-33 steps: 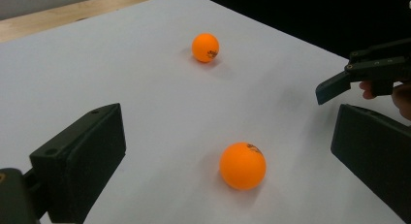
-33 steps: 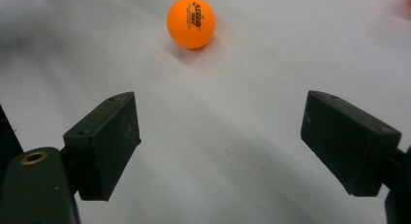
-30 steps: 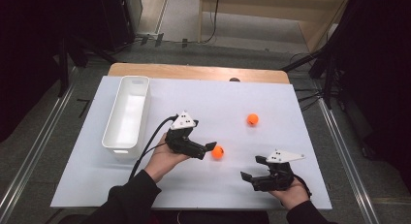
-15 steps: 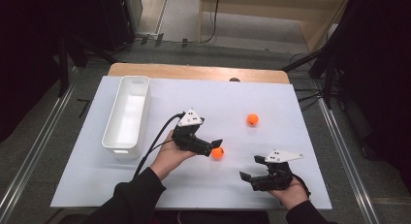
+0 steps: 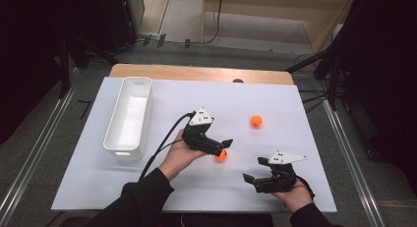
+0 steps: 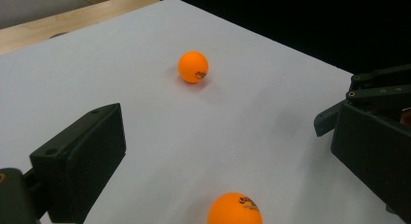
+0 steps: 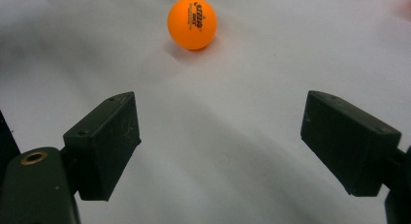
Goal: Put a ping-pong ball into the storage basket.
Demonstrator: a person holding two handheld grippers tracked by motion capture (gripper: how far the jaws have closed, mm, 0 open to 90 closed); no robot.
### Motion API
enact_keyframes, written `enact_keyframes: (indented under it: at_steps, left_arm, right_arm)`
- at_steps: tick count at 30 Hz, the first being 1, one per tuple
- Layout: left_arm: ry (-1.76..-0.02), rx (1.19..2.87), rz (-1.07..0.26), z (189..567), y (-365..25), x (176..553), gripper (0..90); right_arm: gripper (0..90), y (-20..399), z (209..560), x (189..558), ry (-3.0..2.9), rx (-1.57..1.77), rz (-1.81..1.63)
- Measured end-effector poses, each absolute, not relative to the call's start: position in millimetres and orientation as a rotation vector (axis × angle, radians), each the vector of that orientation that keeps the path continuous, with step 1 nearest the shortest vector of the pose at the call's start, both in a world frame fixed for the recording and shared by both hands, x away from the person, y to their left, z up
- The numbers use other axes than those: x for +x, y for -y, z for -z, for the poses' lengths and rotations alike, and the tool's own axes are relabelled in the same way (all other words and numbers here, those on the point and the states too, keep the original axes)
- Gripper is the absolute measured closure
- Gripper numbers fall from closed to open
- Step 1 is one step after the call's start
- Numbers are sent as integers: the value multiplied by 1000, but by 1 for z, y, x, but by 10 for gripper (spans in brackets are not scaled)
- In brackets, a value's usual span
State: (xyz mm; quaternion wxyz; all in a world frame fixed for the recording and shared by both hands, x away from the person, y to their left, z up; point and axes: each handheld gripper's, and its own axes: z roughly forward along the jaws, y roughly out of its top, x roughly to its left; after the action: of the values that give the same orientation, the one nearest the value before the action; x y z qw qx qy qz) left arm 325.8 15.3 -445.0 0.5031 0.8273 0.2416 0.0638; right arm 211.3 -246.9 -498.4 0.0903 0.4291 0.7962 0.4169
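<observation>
Left gripper (image 5: 222,147) jaws spread wide, straddling the near ball (image 5: 221,156), not yet pinching. Right gripper (image 5: 252,180) also agape, empty, low on the table (image 5: 305,197). Second ball (image 5: 256,121) well apart; bin (image 5: 129,116) left. Risk: an off-centre squeeze would probably squirt the ball away rolling.

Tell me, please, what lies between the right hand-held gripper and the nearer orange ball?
Nothing: bare white table runs from the open right hand-held gripper to the nearer orange ball, as the right gripper view shows.
</observation>
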Motion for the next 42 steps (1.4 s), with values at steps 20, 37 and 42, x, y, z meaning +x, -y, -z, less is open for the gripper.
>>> enact_keyframes:
  at_steps: [20,37,42]
  left_arm:
    - [-576,1969,-135,453,-8,327,0]
    - [-573,1972,-129,466,-8,322,0]
    - [-577,1967,-119,470,-8,321,0]
  right_arm:
    - [125,248,497,211,-2353,1271,-1246]
    - [124,246,496,210,-2367,1263,-1242]
    - [124,247,496,210,-2369,1266,-1241]
